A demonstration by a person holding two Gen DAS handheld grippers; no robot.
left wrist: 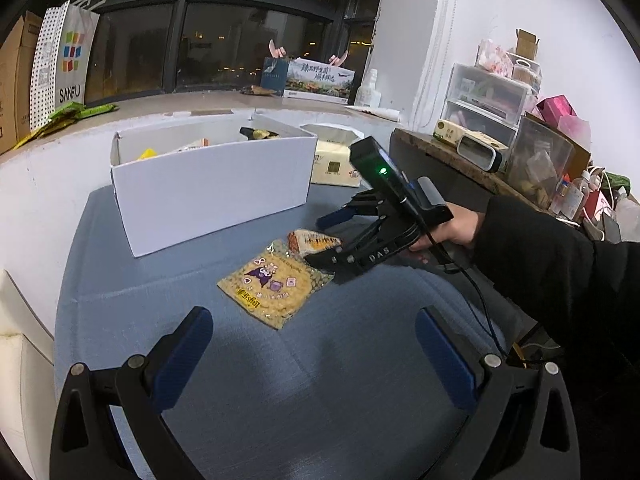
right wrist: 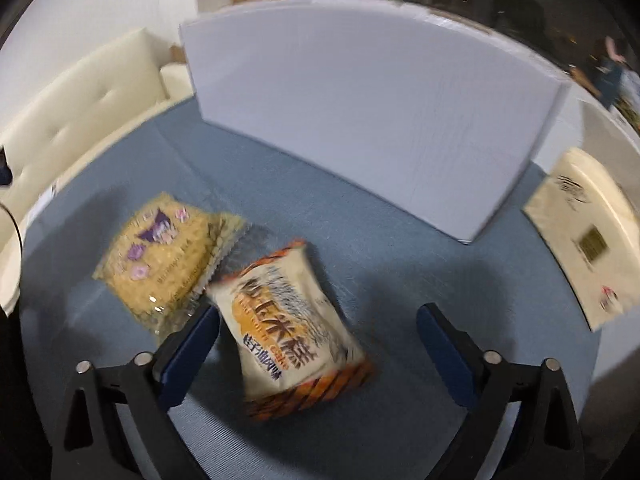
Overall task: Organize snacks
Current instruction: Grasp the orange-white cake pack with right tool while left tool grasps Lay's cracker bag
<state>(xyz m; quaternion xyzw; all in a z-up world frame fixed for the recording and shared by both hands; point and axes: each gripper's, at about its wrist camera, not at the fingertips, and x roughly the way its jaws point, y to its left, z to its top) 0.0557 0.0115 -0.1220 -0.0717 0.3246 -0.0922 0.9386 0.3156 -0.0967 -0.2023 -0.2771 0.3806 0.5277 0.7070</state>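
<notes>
- My left tongs [left wrist: 314, 344] are spread wide. Nothing is between the blue pads [left wrist: 184, 356]. They hang over the blue table cloth [left wrist: 360, 380].
- My right tongs [right wrist: 318, 340] are spread wide too. A white and orange rice cake pack [right wrist: 292, 328] lies between the pads.
- The left pad [right wrist: 196, 344] of my right tongs is just beside the pack's edge. I cannot tell if it touches. The right pad [right wrist: 444, 348] is well apart from the pack.
- That view is blurry.
- In my left view, my right hand [left wrist: 460, 228] in a black sleeve [left wrist: 560, 280] comes in from 3 o'clock. The tongs it holds point down at the snacks.
- A yellow snack bag with a purple cartoon [left wrist: 276, 284] lies flat on the cloth. The rice cake pack sits at 1 o'clock from it, and their corners are touching or overlapping.
- A white box [left wrist: 212, 188] stands open at 11 o'clock from the yellow bag. I can see some snacks [left wrist: 260, 134] poking up inside it.
- A cream tissue box [left wrist: 336, 164] sits at 3 o'clock of the white box, just beside it.
- Green packets [left wrist: 68, 118] lie on the ledge at 10 o'clock, near a paper shopping bag [left wrist: 64, 64].
- A cream sofa [right wrist: 80, 120] is at 9 o'clock in my right view.
</notes>
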